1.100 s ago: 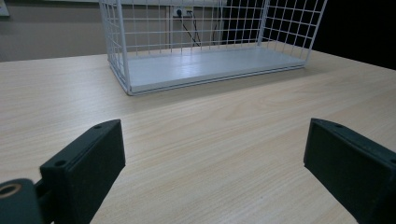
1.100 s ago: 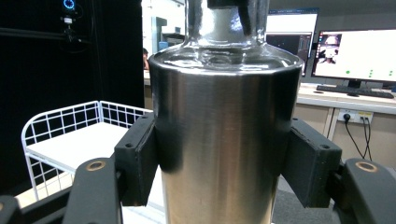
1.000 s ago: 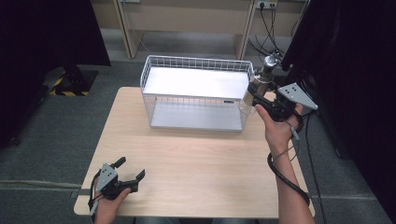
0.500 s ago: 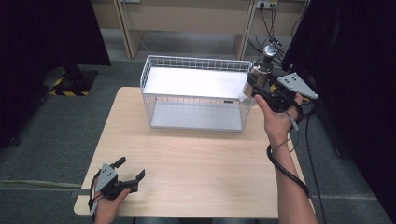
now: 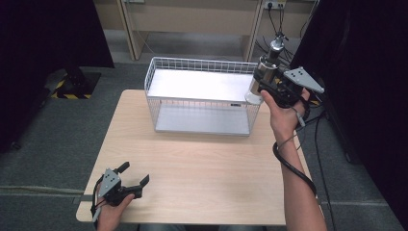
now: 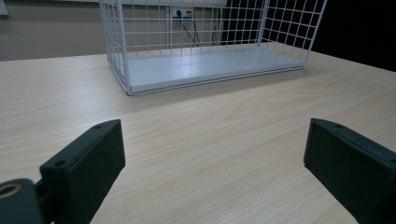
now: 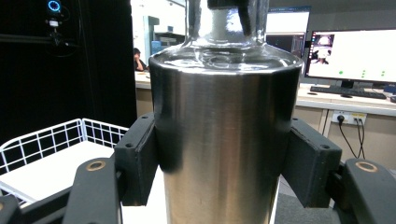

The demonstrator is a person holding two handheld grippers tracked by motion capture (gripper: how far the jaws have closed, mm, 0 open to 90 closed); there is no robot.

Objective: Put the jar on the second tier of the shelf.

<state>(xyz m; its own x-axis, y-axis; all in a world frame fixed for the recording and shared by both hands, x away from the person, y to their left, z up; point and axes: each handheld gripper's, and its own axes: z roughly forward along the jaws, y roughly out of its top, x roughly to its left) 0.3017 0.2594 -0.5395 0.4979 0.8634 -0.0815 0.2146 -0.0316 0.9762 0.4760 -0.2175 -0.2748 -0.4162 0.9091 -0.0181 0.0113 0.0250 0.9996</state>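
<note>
wire basket [image 5: 202, 96] beside held bottle [image 5: 265, 72]

Bottle [image 7: 224, 140]: in my right gripper view its top and base ran past the picture's edges, and its sides were covered where the jaws pressed.
Bottle cap: from the high view I found it too small to make out.
Basket [image 7: 56, 135]: the bottle hid most of it in my right gripper view.
Left gripper [image 6: 215, 163]: its jaws were cut off at the bottom edge.
Worktop [image 5: 202, 163]: my left hand [image 5: 111, 214] covered its near corner.
</note>
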